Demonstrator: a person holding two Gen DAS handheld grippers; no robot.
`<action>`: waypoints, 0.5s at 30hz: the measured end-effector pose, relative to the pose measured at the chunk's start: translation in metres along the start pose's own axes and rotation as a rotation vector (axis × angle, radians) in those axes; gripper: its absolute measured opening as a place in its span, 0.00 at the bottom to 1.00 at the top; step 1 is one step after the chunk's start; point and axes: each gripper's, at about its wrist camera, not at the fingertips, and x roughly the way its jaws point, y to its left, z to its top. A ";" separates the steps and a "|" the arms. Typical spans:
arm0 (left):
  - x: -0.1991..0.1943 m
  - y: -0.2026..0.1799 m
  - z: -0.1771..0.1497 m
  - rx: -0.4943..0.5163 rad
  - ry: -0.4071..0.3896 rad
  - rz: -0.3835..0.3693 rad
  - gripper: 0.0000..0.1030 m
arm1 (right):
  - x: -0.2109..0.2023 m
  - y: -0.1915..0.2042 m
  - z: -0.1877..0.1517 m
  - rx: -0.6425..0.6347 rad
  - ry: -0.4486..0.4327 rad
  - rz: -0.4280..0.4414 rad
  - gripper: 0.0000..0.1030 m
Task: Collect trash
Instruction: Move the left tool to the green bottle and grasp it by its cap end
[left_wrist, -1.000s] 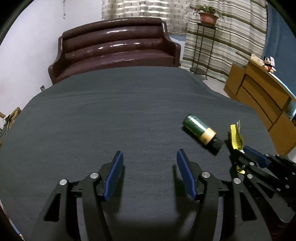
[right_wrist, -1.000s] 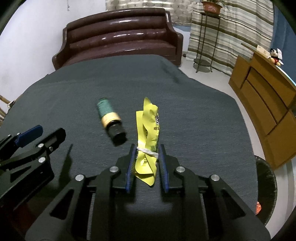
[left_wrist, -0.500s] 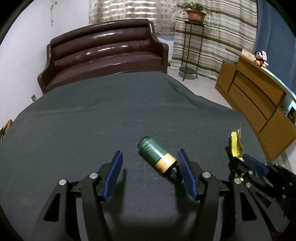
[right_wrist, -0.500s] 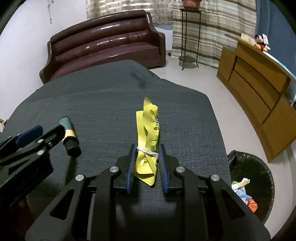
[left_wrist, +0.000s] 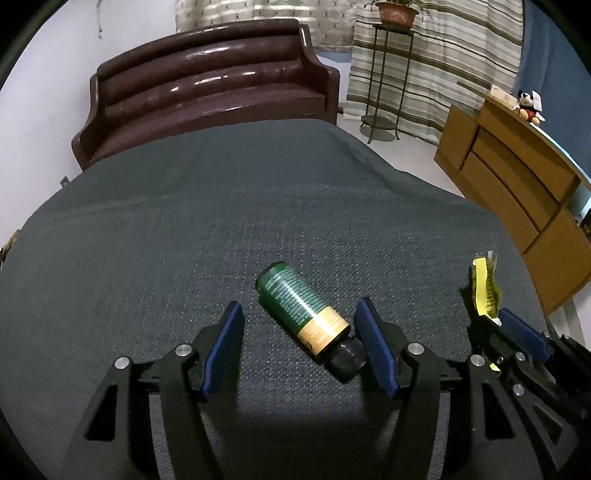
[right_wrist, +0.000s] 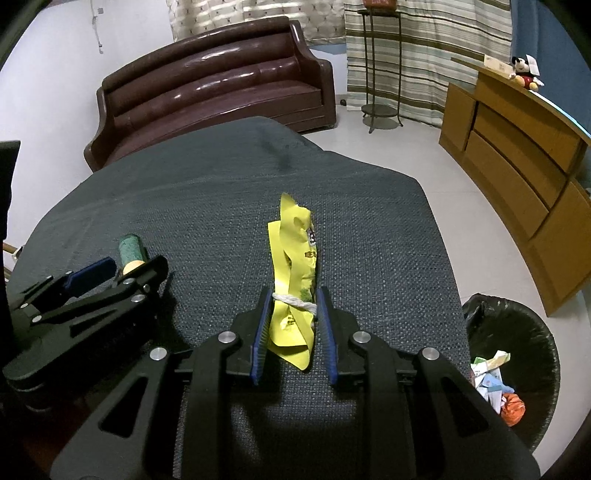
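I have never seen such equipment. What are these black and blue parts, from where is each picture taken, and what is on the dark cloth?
A person holds one two-finger tool in each hand, and each tool carries a camera looking along its fingers. In the left camera's picture, the left tool is open around a green bottle lying on the grey cloth. In the right camera's picture, the right tool is shut on a yellow wrapper tied with white string. A black trash bin, already holding some rubbish, stands on the floor to the right.

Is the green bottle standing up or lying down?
Lying down. The green bottle rests on its side on the gray cloth, black cap toward the camera, between the open left gripper.
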 end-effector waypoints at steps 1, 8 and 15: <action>0.000 0.001 0.000 -0.001 0.002 -0.001 0.61 | 0.000 0.000 0.000 -0.001 0.000 -0.001 0.24; -0.004 0.004 -0.002 0.000 0.007 -0.018 0.56 | 0.000 0.000 0.000 -0.002 0.000 -0.004 0.24; -0.005 0.001 -0.006 0.012 -0.013 -0.012 0.40 | 0.001 -0.002 0.001 -0.002 0.000 -0.004 0.24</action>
